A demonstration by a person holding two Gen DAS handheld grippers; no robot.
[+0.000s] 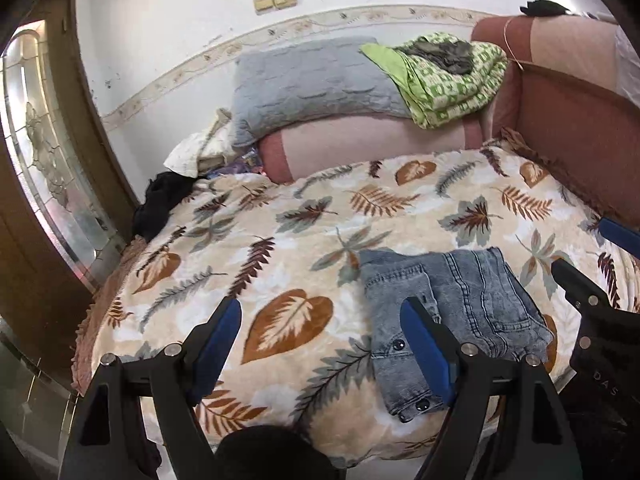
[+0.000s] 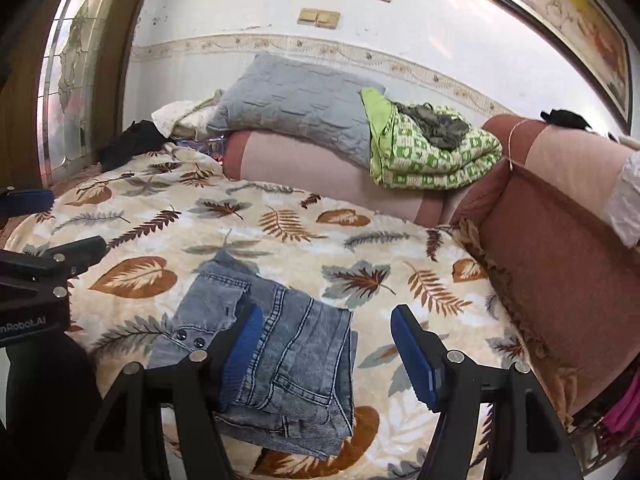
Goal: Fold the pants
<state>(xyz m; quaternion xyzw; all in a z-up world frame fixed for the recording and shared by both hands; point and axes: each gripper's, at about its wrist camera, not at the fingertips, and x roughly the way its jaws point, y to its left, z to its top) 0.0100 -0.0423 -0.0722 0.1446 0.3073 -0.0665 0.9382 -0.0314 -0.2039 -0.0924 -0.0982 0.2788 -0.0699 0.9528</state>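
From the left wrist view, the left gripper (image 1: 320, 332) hangs above the leaf-print blanket (image 1: 280, 240) with its blue-padded jaws spread apart and nothing between them. The folded jeans (image 1: 452, 320) lie flat on the blanket, near and to the right; the right-hand finger overlaps them in the view, though I cannot tell if it touches. Far off, a grey pillow (image 1: 308, 84) and a folded green-and-white quilt (image 1: 452, 80) rest on the pink sofa back (image 1: 360, 144). A dark, crumpled cloth (image 1: 440, 54) sits on top of the quilt. The right gripper's black frame (image 1: 580, 292) shows at the right edge.

From the right wrist view, the right gripper (image 2: 326, 344) also stands open and empty above the blanket (image 2: 400, 240). The jeans (image 2: 280, 352) lie near and left of centre, partly behind its left finger. The left gripper (image 2: 52, 232) shows at the left edge.
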